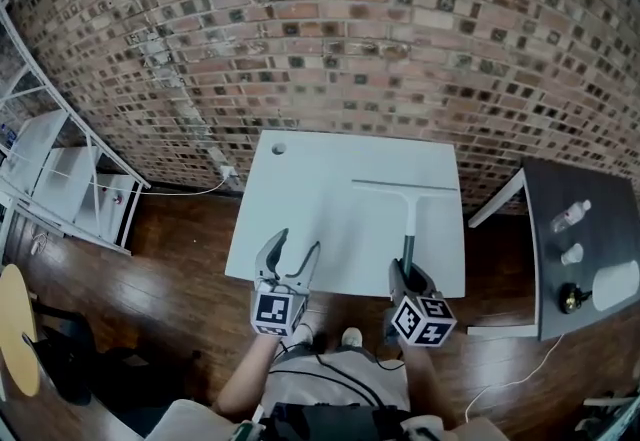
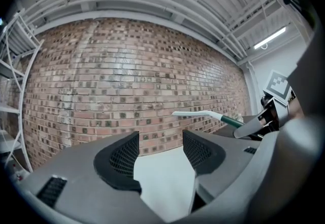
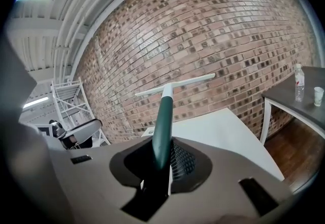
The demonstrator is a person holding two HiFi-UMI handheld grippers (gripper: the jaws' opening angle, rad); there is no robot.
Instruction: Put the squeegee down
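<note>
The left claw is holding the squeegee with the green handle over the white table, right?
No, the right claw holds the squeegee by its green handle over the white table; the right gripper view shows it shut on the handle. The left claw is open and empty.

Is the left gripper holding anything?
No, the left gripper has its jaws apart, with only the white table showing between them.
</note>
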